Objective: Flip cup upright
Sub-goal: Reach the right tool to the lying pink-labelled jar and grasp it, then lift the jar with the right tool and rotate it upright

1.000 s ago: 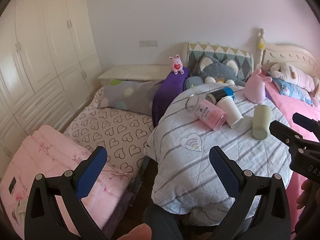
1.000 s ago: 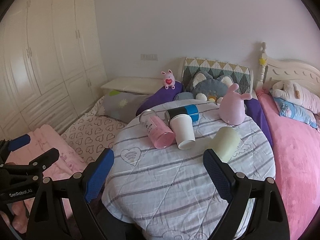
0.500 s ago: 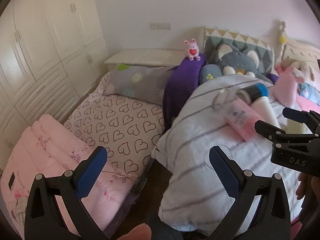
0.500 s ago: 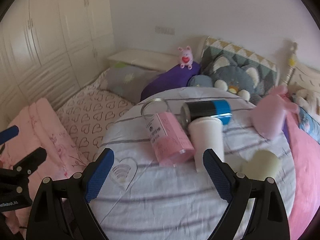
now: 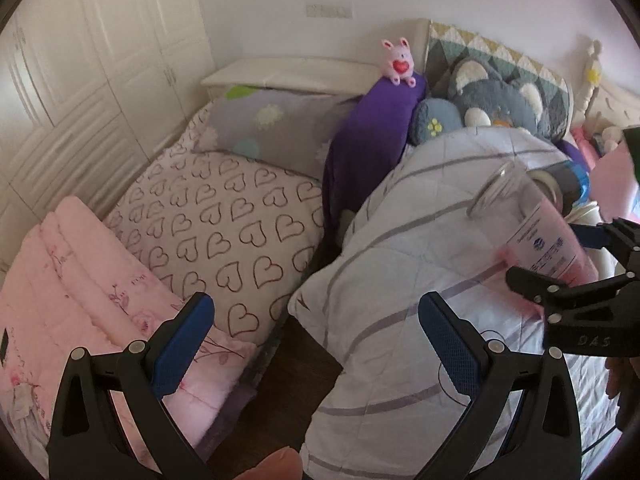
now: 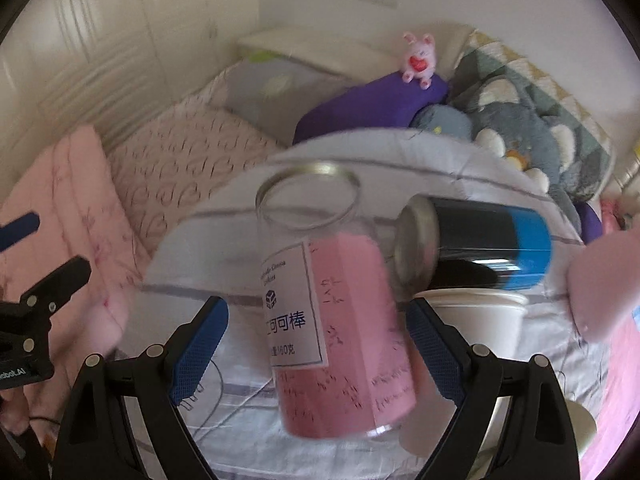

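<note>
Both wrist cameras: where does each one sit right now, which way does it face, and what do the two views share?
Left wrist: sits behind the open left claw, facing the heart-print bedding and quilt edge; right claw shows at far right.
Right wrist: sits behind the open right claw, close over the lying pink jar, which is between its fingers; left claw shows at far left.
Shared: pink jar, black-and-blue can, pink bunny toy, striped quilt.
</note>
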`<state>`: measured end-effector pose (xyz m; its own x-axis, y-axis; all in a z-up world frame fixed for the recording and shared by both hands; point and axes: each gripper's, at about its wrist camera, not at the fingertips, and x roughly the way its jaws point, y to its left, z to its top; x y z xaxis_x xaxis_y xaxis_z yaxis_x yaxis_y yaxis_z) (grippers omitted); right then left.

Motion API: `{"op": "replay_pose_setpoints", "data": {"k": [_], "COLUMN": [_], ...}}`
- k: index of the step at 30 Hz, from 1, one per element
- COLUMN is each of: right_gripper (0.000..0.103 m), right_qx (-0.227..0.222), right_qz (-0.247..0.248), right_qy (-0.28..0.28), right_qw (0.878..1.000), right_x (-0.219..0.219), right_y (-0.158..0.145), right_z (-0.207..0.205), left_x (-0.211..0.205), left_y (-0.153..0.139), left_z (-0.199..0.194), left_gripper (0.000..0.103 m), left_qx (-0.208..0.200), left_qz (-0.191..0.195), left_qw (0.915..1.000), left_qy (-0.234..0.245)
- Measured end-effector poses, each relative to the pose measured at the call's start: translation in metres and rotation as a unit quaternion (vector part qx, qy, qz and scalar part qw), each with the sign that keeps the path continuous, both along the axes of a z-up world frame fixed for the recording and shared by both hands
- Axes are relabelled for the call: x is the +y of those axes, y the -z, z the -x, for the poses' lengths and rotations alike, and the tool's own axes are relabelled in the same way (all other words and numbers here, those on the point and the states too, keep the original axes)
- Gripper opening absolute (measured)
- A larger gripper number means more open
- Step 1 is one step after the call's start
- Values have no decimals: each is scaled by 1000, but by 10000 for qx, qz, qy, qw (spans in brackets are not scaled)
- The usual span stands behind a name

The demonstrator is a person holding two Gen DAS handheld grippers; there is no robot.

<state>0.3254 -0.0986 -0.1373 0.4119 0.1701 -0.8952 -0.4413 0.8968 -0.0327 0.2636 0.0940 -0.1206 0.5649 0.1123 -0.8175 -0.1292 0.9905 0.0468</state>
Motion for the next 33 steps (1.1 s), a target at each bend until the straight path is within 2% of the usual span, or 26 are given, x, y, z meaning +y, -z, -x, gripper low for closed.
{"op": "replay_pose_setpoints", "data": {"k": [5, 7, 10, 14, 17, 22, 28, 33], "right_gripper": [87, 71, 71, 71, 71, 71, 71, 71], "right_qx": [234, 160, 229, 157, 187, 166, -143, -329], "right_qz": [121, 239, -71, 2, -456, -808, -1144, -1401], "right_qy": [-40, 20, -16, 12, 145, 230, 500, 1134], "right_qw": [9996, 9996, 9997, 9999, 9987, 9963, 9921, 9831], "right_x": [0, 0, -3, 5, 1, -3, -24, -65], "right_y": [19, 18, 10, 11, 3, -8, -35, -45], "right_z": [-5, -8, -6, -2, 4, 24, 69, 131], "left_x": [1, 3, 5, 11, 16, 21, 9, -17], "left_y": [4, 3, 0, -8, -14, -26, -42, -46], "left_z": [2, 2, 8, 20, 30, 49, 79, 108], "left_gripper": [103, 103, 103, 103, 103, 103, 103, 103], "left_qx": [53, 43, 5, -62, -94, -183, -334, -373], "left_qz": [39, 47, 74, 56, 25, 2, -29, -70], "left_qw": [10000, 10000, 10000, 10000, 9999, 9997, 9994, 9987], "left_qy": [17, 9, -19, -54, -103, -149, 18, 348]}}
